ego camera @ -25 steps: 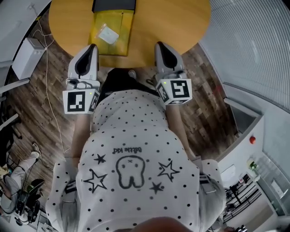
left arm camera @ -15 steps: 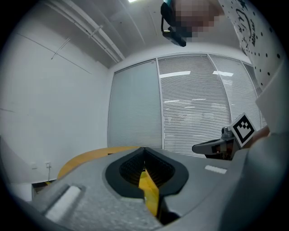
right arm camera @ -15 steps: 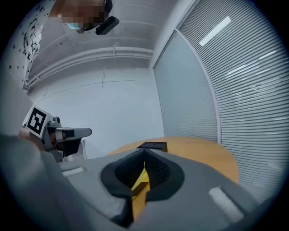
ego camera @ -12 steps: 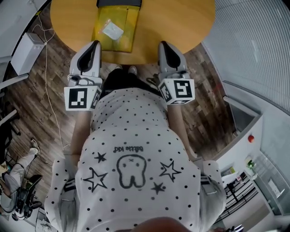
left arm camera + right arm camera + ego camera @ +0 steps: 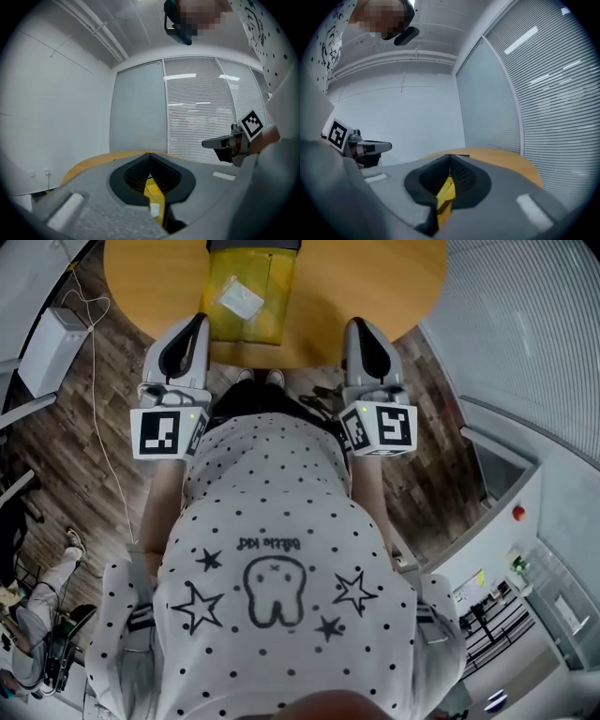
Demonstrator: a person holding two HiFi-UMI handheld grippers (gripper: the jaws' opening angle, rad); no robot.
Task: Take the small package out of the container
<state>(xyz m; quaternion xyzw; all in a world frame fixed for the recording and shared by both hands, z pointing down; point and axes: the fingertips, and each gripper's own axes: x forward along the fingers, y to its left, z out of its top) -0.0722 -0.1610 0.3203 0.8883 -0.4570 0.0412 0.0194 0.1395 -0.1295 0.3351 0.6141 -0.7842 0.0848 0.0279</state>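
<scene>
Both of my claws sit side by side in front of the person's dotted shirt (image 5: 272,549), pointing toward the round orange surface (image 5: 375,277). In the head view the left claw (image 5: 194,324) and the right claw (image 5: 360,326) show their tips over the near rim of that surface. They are well apart from each other, each with its marker cube (image 5: 167,432) toward the body.

In the left gripper view the two jaws meet at the tip — together, with nothing clamped between them. The right claw reads the same in its own view: jaws together, empty. A strip of yellow (image 5: 152,192) shows through the hollow behind each pair of tips; I cannot tell whether that is the container.

The yellow see-through container (image 5: 277,320) stands on the surface close to the near rim, between the lines of the two claws and touching neither. The small package (image 5: 241,302) — a pale flat packet — lies inside it, a little left of its middle. A black object (image 5: 253,244) sits at the container's far end, cut off by the top of the frame.

The left gripper view also catches the right claw at its right side, against slatted blinds (image 5: 201,108). Down on the wood-plank floor (image 5: 84,456) a white box (image 5: 47,348) stands left of the surface. A thin cable (image 5: 108,427) trails past it.
</scene>
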